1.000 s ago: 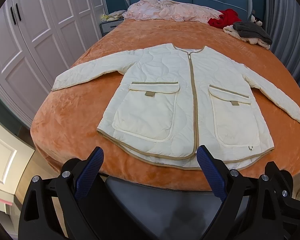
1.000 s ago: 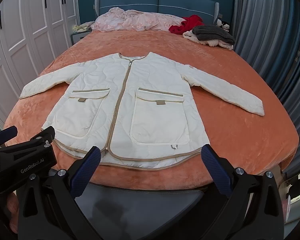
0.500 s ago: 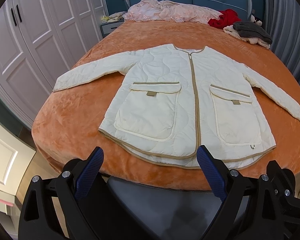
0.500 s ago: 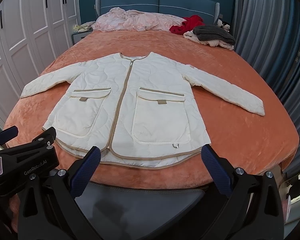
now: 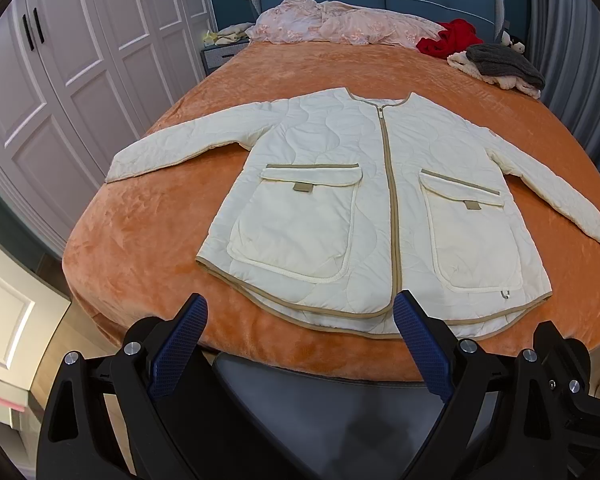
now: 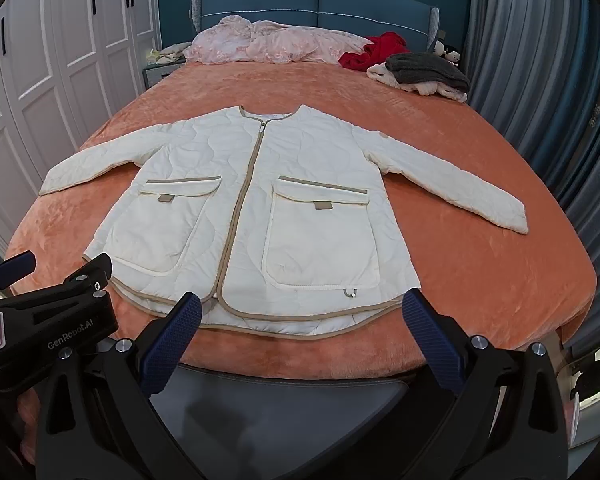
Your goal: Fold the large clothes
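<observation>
Jacket [image 5: 364, 208] flat on the bed [image 5: 148, 232].
I hold the left gripper [image 5: 300, 336] and right gripper [image 6: 300, 332] wide apart at its hem.

Cream quilted jacket [image 5: 340, 200] [image 6: 256, 208] lies flat, front up, on orange bed [image 5: 140, 240]. Tan zipper closed, tan trim along hem. Two large flap pockets. Both sleeves spread outward. Hem near foot edge, collar toward headboard.

Cream quilted jacket [image 5: 340, 184] with tan trim on an orange plush bedspread [image 5: 140, 232]; the far crumpled bedding [image 6: 276, 44] looks pink, perhaps floral.
</observation>
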`<state>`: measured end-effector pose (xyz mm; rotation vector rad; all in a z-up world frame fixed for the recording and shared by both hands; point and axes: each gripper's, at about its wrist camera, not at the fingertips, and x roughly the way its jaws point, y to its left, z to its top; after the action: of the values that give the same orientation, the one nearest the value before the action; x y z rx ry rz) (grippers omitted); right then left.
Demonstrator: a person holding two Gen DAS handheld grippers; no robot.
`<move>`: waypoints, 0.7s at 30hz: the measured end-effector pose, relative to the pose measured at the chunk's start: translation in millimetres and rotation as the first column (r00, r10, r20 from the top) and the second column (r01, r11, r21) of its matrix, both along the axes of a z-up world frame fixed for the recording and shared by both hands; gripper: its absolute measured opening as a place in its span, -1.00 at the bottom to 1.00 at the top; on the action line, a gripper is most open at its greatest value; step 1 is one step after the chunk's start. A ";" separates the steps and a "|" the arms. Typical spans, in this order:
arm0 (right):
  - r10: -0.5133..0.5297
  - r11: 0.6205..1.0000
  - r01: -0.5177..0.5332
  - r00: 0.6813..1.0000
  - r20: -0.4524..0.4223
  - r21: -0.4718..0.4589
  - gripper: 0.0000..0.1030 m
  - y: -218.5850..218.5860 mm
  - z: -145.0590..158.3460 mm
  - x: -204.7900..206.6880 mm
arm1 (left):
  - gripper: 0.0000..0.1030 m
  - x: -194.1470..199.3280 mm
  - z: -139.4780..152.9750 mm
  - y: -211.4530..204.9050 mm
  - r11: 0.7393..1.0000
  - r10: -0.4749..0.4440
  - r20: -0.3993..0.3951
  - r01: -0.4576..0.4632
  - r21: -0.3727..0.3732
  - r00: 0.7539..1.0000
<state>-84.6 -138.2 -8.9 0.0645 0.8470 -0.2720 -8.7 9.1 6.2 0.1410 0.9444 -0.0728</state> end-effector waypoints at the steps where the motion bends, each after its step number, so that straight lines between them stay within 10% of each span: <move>1: 0.000 1.000 0.000 1.000 0.000 0.000 0.90 0.1 -0.4 -0.4 | 0.79 -0.2 0.1 0.5 1.000 0.001 0.001 -0.001 0.000 1.000; 21: 0.000 1.000 0.000 1.000 0.000 0.000 0.90 0.7 -0.3 -0.3 | 0.78 -0.3 -0.7 -0.2 1.000 0.000 0.004 0.000 0.005 1.000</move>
<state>-84.9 -137.5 -9.2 0.0643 0.8466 -0.2721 -9.0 8.9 5.5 0.1456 0.9410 -0.0700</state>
